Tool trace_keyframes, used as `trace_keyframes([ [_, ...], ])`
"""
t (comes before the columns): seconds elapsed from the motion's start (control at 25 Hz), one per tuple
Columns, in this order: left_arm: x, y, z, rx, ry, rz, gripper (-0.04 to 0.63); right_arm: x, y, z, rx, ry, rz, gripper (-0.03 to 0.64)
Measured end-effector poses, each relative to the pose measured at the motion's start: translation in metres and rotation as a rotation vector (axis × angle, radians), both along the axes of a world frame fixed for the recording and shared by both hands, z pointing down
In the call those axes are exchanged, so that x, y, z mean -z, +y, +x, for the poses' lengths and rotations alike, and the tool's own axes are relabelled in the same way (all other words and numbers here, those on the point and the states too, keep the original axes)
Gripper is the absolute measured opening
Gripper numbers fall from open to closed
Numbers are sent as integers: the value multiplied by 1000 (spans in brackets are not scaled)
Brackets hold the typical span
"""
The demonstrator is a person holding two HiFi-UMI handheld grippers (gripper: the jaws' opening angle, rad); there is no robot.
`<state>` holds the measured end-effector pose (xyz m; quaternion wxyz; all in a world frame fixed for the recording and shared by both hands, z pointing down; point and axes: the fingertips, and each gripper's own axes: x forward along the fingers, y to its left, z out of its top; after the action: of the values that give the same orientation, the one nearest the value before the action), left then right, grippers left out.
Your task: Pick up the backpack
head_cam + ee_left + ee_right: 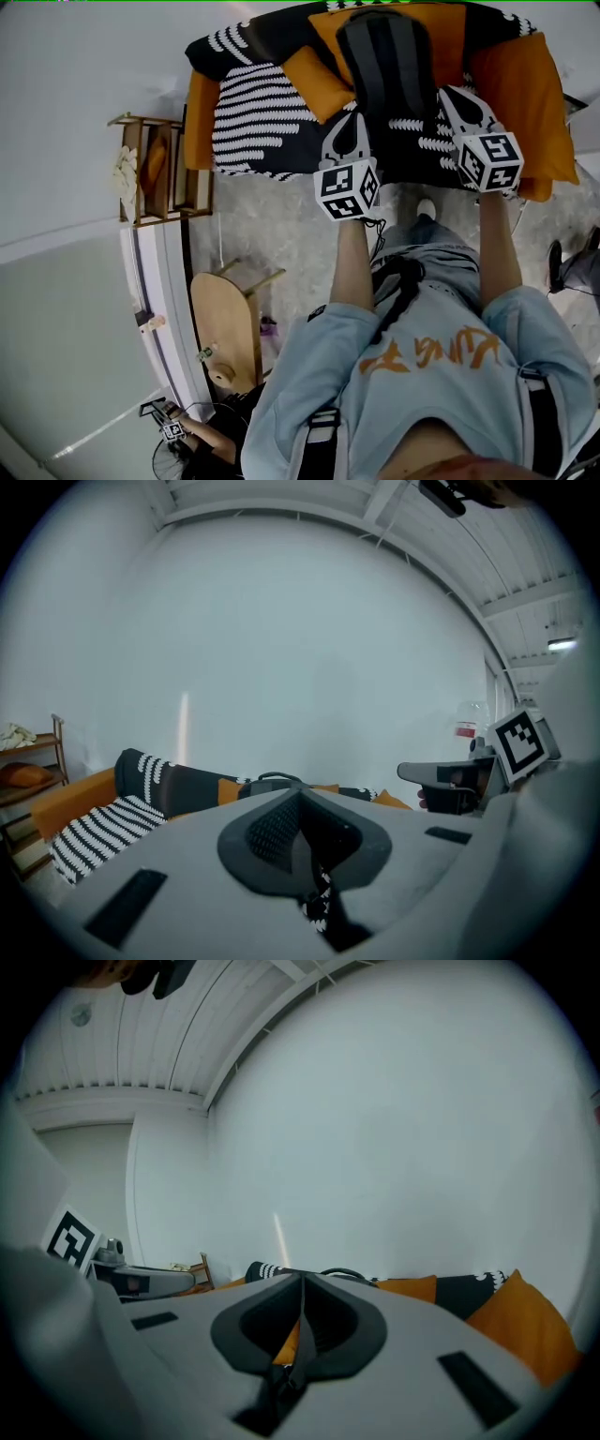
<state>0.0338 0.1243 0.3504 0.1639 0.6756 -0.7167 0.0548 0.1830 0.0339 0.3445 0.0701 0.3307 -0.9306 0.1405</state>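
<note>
A dark grey backpack (pixel 388 67) stands upright on the orange sofa (pixel 525 103), leaning against the back cushions. My left gripper (pixel 353 120) hangs at the sofa's front edge, just left of the pack's lower end, jaws shut and empty. My right gripper (pixel 456 96) is level with it on the pack's right side, also shut with nothing in it. In the left gripper view the shut left gripper (pixel 300 797) points at the backpack's top handle (pixel 273 779). In the right gripper view that handle (pixel 343 1274) shows just past the shut right gripper (pixel 302 1284).
A black-and-white striped blanket (pixel 253 117) covers the sofa's left part. A wooden shelf rack (pixel 155 171) stands left of the sofa against the wall. A round wooden stool (pixel 225 323) and a seated person's hand (pixel 192 429) are at lower left. A dark shoe (pixel 558 264) lies at right.
</note>
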Motion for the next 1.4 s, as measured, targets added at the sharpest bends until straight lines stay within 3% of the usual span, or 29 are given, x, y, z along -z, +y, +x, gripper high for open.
trace_keyframes([
  [0.36,0,-32,-24,-7,8,0,23,6,-30,-21,-1,-1,12,31],
  [0.64,-11,-80,-27,-55,53,-11,23,8,-77,-12,-74,11,6,31],
  [1.08,-63,-128,-62,-56,141,-103,23,-53,-113,-48,-51,61,-116,31],
  [1.4,-99,-160,-84,-106,173,-174,23,-89,-139,-75,-70,86,-184,31],
])
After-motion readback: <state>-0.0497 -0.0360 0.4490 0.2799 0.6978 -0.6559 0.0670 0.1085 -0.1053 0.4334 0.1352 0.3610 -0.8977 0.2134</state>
